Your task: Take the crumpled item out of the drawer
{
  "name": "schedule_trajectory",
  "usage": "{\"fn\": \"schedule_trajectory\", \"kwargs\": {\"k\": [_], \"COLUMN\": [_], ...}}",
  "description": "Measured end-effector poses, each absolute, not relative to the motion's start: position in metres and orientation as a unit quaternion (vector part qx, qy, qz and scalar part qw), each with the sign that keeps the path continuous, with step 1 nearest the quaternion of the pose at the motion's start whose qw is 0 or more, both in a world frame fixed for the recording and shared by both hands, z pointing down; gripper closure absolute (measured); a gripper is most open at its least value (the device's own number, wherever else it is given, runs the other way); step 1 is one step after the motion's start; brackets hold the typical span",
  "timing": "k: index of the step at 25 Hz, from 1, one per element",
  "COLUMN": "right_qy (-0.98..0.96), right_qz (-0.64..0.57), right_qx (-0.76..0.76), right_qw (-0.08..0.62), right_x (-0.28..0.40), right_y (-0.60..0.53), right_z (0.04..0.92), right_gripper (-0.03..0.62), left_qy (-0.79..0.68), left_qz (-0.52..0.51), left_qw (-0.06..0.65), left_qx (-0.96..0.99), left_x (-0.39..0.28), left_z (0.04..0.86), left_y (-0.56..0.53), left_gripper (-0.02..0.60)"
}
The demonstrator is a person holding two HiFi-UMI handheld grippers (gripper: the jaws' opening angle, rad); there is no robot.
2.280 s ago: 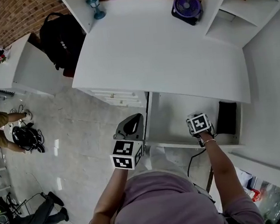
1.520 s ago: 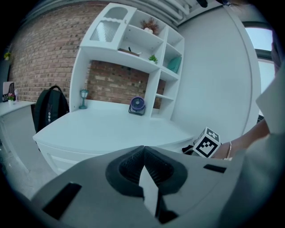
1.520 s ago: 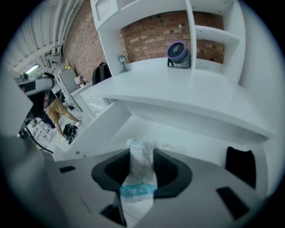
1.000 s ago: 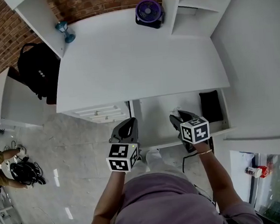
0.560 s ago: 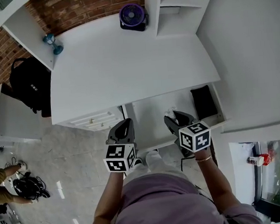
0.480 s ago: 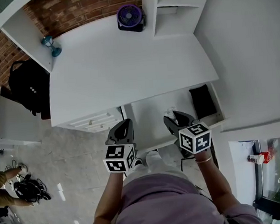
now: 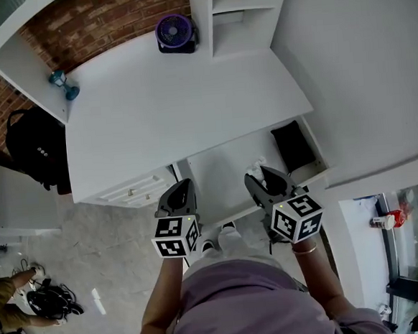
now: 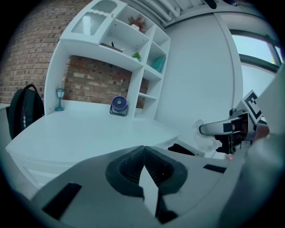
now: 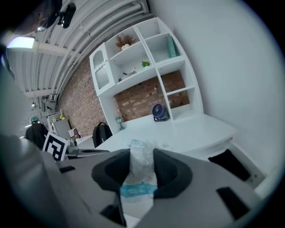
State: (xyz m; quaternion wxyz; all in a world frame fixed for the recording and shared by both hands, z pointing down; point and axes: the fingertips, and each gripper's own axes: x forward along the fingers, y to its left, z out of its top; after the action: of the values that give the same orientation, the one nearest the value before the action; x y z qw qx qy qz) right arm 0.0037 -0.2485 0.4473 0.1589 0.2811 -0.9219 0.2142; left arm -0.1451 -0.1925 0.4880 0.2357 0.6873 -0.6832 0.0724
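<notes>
My right tongs (image 7: 258, 182) clamp the crumpled wrapper (image 9: 140, 176) by the open drawer (image 7: 220, 170); my left tongs (image 8: 144, 156) are closed together, empty.

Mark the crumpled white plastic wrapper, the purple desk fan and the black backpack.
Crumpled white plastic wrapper (image 9: 141, 171): right gripper view, its middle.
Purple desk fan (image 7: 175, 33): head view, its round grille.
Black backpack (image 7: 33, 151): head view, its front panel.
</notes>
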Motion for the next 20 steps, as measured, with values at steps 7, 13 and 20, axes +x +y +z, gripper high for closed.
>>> {"fn": "schedule_trajectory", "kwargs": {"k": [7,13,20], "right_qy": [-0.922,-0.918,-0.916], "right_qz": [0.206,0.204,0.213], "right_qx": [0.309,0.326,0.331], "right_qw": [0.111,0.094,0.081], "right_x": [0.021,0.033,0.042], "right_y": [-0.243,-0.238,-0.233], "right_z": [0.423,0.415,0.412], "right_gripper": [0.448,0.450,0.450], "left_qy": [-0.669,-0.658,-0.654], "left_qz": [0.077,0.080,0.082], "left_qw": [0.231,0.229,0.227], "left_qx": [0.703,0.713,0.717], "left_x": [-0.135,-0.127,-0.123], "left_z": [0.486,0.485,0.483], "left_y": [-0.195,-0.199,-0.199], "left_gripper": [0.580,0.580,0.580]}}
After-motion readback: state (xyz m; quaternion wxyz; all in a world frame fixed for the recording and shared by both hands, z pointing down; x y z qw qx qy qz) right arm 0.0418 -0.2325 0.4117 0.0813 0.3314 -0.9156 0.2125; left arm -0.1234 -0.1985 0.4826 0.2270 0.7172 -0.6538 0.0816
